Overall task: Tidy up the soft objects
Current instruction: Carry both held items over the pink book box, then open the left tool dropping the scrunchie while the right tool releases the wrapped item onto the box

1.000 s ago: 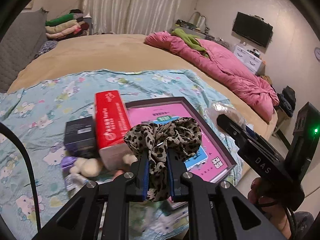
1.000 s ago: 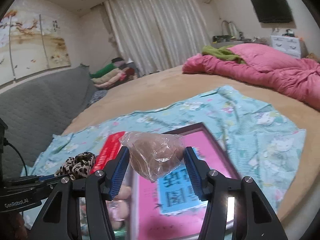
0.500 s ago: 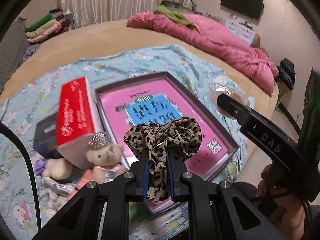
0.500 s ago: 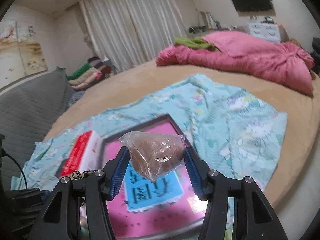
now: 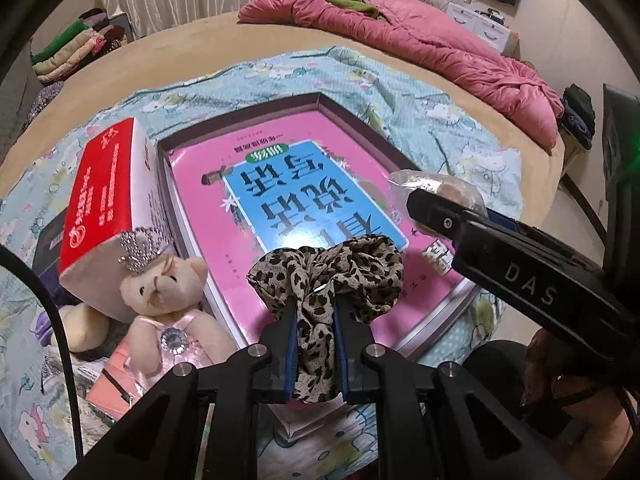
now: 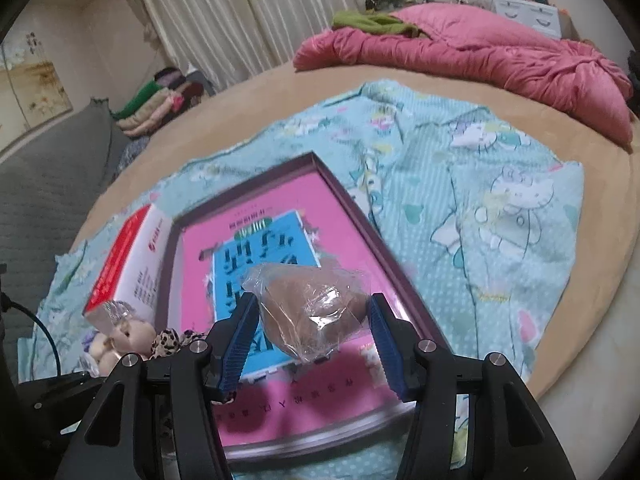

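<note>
My left gripper is shut on a leopard-print scrunchie, held above the near edge of a dark tray that holds a pink and blue book. My right gripper is shut on a brown soft lump in a clear plastic bag, held over the same book. The right gripper also shows at the right of the left wrist view. A cream teddy bear with a silver crown lies left of the tray.
A red and white box stands along the tray's left side, with a dark box and small plush toys behind it. All lie on a blue cartoon-print blanket on a tan bed. A pink quilt lies at the far side.
Both grippers have moved forward and down over the tray with their loads still held. The book and the teddy bear now appear closer and larger.
</note>
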`<state>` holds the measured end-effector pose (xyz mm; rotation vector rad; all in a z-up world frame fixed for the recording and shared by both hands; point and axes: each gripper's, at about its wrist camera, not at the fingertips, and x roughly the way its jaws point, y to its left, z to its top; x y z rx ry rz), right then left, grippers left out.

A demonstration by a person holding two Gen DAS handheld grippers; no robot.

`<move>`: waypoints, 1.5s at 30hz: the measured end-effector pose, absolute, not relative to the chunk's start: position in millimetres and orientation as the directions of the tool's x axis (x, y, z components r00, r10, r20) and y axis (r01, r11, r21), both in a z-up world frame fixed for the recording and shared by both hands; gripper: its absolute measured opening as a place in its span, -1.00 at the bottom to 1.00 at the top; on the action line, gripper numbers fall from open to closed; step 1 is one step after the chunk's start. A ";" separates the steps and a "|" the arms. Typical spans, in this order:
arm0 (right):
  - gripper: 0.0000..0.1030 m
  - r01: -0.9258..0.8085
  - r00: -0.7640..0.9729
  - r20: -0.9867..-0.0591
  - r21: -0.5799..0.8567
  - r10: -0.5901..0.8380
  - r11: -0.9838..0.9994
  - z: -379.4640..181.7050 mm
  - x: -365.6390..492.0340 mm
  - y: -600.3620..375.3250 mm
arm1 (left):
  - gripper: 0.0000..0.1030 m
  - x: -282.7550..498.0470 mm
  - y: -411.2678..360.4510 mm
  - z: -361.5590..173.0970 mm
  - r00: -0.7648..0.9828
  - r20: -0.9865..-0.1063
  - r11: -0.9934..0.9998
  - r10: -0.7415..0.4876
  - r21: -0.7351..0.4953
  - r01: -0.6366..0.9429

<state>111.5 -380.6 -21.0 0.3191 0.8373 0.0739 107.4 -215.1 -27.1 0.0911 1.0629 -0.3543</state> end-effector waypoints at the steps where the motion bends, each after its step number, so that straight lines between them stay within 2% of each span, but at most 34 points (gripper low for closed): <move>1: 0.13 0.063 0.667 -0.722 0.302 0.185 0.951 -22.3 111.9 -380.7 | -0.69 107.3 -216.2 -29.0 0.431 -0.870 0.939 -0.239 -0.094 0.330; 11: 0.16 0.094 0.630 -0.770 0.204 0.100 0.974 -32.2 115.1 -378.8 | -0.69 106.6 -224.0 -42.8 0.404 -0.888 0.934 -0.218 -0.070 0.351; 26: 0.17 0.129 0.595 -0.800 0.192 0.079 0.973 -41.1 116.8 -382.5 | -0.66 105.7 -227.4 -50.8 0.379 -0.901 0.933 -0.213 -0.072 0.353; 31: 0.27 0.145 0.595 -0.800 0.192 0.069 0.971 -41.7 116.1 -384.1 | -0.41 105.3 -227.2 -51.4 0.369 -0.901 0.932 -0.227 -0.092 0.350; 34: 0.39 0.151 0.603 -0.795 0.196 0.067 0.969 -39.6 115.2 -385.2 | -0.37 104.4 -228.0 -50.3 0.377 -0.900 0.933 -0.221 -0.081 0.352; 37: 0.41 0.151 0.611 -0.789 0.204 0.071 0.967 -37.6 114.2 -385.8 | -0.33 104.0 -226.6 -49.4 0.378 -0.899 0.934 -0.223 -0.086 0.348; 39: 0.43 0.156 0.620 -0.781 0.222 0.080 0.962 -35.8 113.7 -387.3 | -0.19 103.4 -225.4 -48.4 0.378 -0.898 0.934 -0.227 -0.091 0.346; 41: 0.44 0.160 0.636 -0.768 0.234 0.081 0.959 -32.6 112.8 -388.8 | -0.14 102.2 -224.5 -46.7 0.384 -0.895 0.933 -0.229 -0.090 0.347; 45: 0.44 0.173 0.665 -0.744 0.243 0.069 0.955 -26.4 110.6 -391.9 | -0.12 100.8 -223.2 -44.1 0.393 -0.892 0.934 -0.225 -0.083 0.347</move>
